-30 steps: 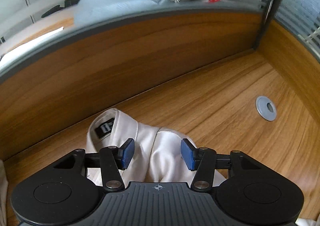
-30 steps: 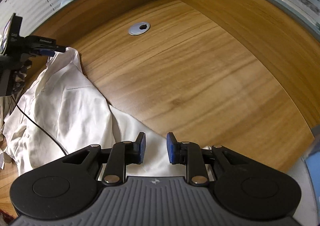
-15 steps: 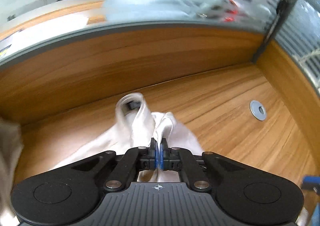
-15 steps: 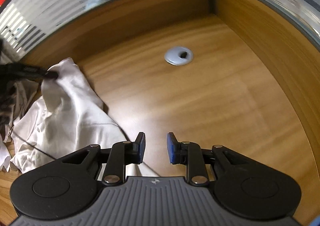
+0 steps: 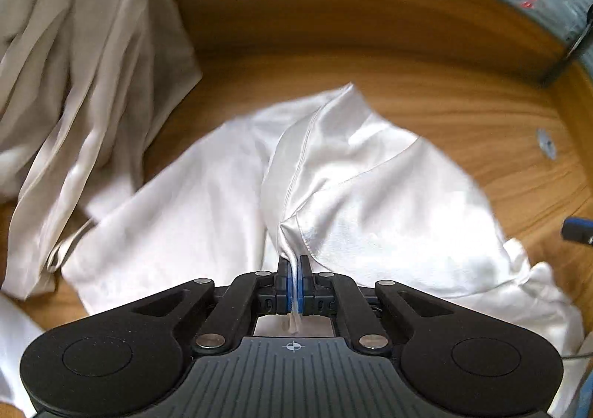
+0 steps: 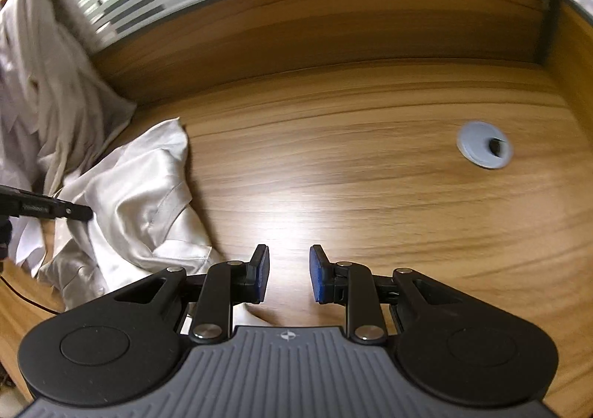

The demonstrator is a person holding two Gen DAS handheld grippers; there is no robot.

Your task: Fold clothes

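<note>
A white satin shirt (image 5: 370, 188) lies crumpled on the wooden desk (image 5: 463, 110). My left gripper (image 5: 294, 281) is shut on a raised fold of it, with cloth pinched between the blue pads. In the right wrist view the same shirt (image 6: 141, 195) lies at the left, and the left gripper (image 6: 87, 212) reaches into it from the left edge. My right gripper (image 6: 289, 271) hovers over bare wood just right of the shirt, open, with nothing between its fingers.
A pile of other pale clothes (image 5: 74, 47) leans against the desk's wooden back wall at the left, also seen as a pile (image 6: 37, 77). A grey cable grommet (image 6: 483, 149) sits in the desk to the right. Frosted glass tops the wall.
The left gripper shut on a fold of the shirt and pulled it along; its view swung so the clothes pile appeared. The right gripper, still open, slid off the shirt's edge onto bare wood.
</note>
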